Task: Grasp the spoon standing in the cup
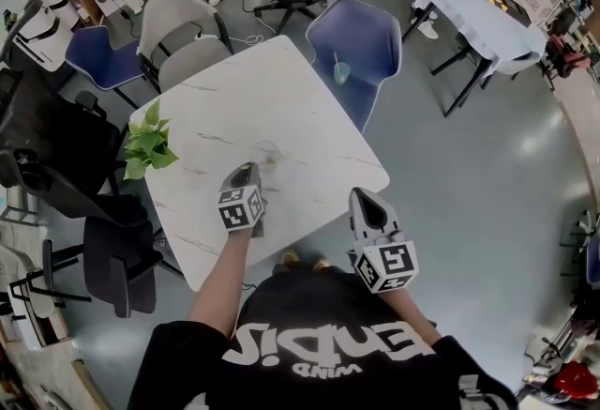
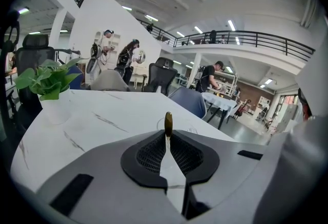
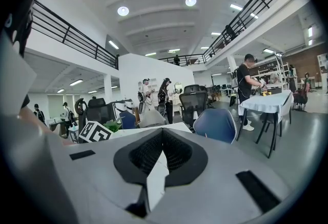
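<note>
A slim spoon (image 2: pixel 168 120) with a gold-brown tip stands upright between the tips of my left gripper (image 2: pixel 167 134). The dark pads close on its handle. Just behind it shows the rim of a clear glass cup (image 2: pixel 190 129). In the head view the cup (image 1: pixel 271 155) sits on the white marble table (image 1: pixel 281 89), right ahead of the left gripper (image 1: pixel 247 171). The spoon's lower part is hidden by the jaws. My right gripper (image 1: pixel 365 199) hovers at the table's near right edge, jaws together and nothing in them (image 3: pixel 162 136).
A potted green plant (image 1: pixel 147 144) stands at the table's left corner (image 2: pixel 48 82). A blue chair (image 1: pixel 361 42) and a grey chair (image 1: pixel 183 28) sit on the far side. Black office chairs stand to the left, and another table (image 1: pixel 487 19) at the back right.
</note>
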`<state>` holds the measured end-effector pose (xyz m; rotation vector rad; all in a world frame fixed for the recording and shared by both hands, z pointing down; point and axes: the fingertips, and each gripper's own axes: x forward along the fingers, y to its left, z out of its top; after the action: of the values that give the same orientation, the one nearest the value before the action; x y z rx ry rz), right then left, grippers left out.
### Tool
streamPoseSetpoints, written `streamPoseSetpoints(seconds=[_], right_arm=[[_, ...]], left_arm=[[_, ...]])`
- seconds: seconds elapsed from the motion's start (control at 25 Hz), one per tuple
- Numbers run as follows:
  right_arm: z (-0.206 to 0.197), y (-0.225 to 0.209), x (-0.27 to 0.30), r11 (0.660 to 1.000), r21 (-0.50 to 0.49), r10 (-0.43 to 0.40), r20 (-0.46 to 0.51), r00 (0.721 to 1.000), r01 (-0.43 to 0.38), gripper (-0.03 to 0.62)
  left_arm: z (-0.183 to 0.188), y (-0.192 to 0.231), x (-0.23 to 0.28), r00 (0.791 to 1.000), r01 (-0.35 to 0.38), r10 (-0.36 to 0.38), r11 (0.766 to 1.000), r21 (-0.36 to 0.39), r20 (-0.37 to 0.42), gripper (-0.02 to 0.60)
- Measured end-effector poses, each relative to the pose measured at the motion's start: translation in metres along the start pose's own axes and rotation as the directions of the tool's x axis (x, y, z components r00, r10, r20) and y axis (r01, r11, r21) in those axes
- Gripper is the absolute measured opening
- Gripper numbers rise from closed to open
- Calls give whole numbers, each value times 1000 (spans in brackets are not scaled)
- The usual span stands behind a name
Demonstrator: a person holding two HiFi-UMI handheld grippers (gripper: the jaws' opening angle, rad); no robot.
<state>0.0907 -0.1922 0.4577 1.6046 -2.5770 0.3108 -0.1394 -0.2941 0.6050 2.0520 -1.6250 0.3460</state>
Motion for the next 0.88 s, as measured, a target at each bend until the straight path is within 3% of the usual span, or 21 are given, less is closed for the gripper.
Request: streamPoseSetpoints(seconds=[0.48,0.88], right_arm=[[-2,-1,-4,1000,-1,-3,1,1000,3,8],[-3,0,-6,1000,-5,4,-1,1000,-4,8]], left_arm=[[3,-2,-5,1000,13,-12,999,-45,19,17],[16,-9,-15,998,29,-27,999,-30,59,16]])
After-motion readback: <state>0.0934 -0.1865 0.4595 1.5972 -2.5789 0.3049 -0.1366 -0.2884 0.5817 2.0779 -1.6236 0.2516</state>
